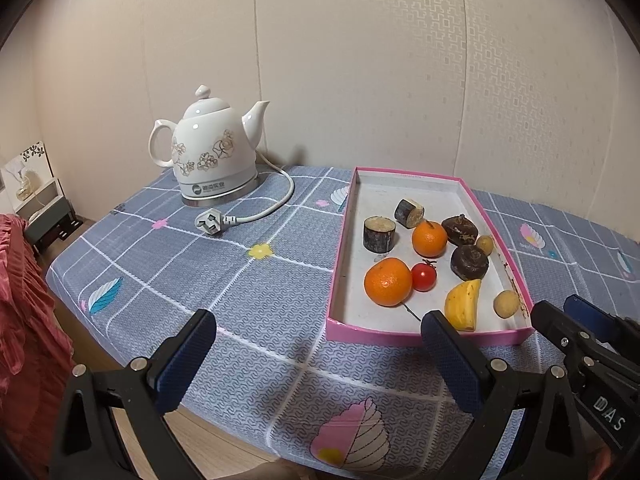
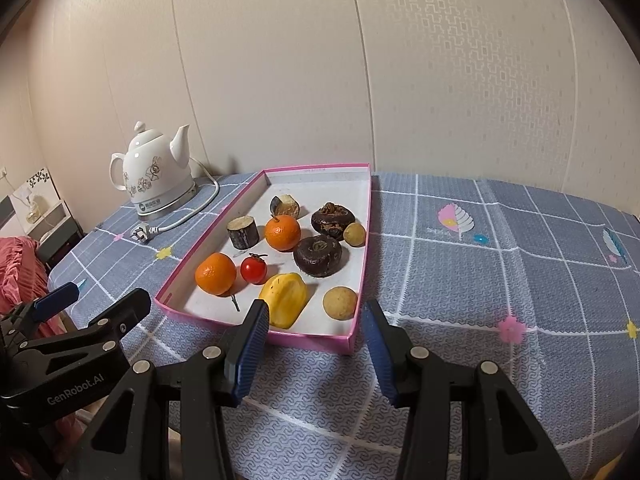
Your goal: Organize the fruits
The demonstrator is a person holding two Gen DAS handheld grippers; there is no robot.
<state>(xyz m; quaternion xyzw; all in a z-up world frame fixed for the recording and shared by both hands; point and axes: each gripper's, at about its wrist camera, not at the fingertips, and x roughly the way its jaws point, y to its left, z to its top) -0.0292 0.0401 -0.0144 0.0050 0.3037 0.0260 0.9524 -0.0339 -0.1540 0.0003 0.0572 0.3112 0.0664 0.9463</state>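
Table: grey-blue checked cloth (image 2: 480, 280) under both grippers.
Tray: shallow pink-rimmed cardboard box (image 2: 362, 280), just ahead of right gripper (image 2: 316, 344).
Fruit: two round oranges (image 2: 215, 273), small red tomato (image 2: 253, 269), inside tray.
Grippers: right and left gripper (image 1: 320, 360) both agape, empty.

Place: a home, likely a bedroom or living room.
Walls: embossed cream wallpaper (image 1: 400, 80) is hung in strips.
Table: a grey-blue checked cloth (image 1: 240, 280) printed with flowers and leaves is spread over it.
Appliance: a white floral electric kettle (image 1: 214, 152) is stood on its base near the wall, plug (image 1: 210, 222) left lying loose on the cloth.
Side: pink-red ruffled fabric (image 1: 24, 320) and a small shelf unit (image 1: 44, 204) with a picture are seen at the left.
Floor: wood-look boards (image 1: 216, 448).
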